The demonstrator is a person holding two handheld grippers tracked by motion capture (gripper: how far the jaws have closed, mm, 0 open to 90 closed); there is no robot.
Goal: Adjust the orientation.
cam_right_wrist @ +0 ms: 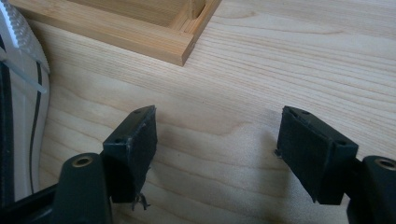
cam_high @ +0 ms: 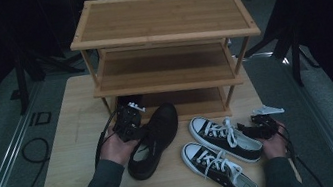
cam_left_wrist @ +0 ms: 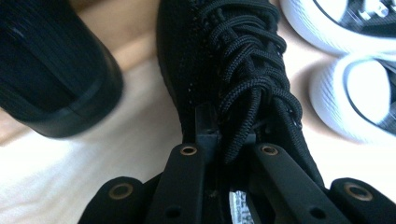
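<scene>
Dark surroundings frame a pale wooden table [cam_high: 75, 138] on which a three-tier bamboo shoe rack [cam_high: 162, 18] stands at the far side. In front of the rack lies a black knit lace-up shoe [cam_high: 154, 138], its toe pointing toward the lowest shelf. The left gripper [cam_high: 128, 122] is clamped on this shoe at its opening, the jaws drawn narrow over the tongue edge just beneath the black laces [cam_left_wrist: 252, 70]. A second black shoe [cam_left_wrist: 51, 70] sits close beside it, toward the rack. To the right, a pair of black canvas sneakers with white toe caps and white laces [cam_high: 224, 150] lies side by side. The right gripper [cam_right_wrist: 217, 149] rests on the table near them, jaws spread wide with nothing between.
</scene>
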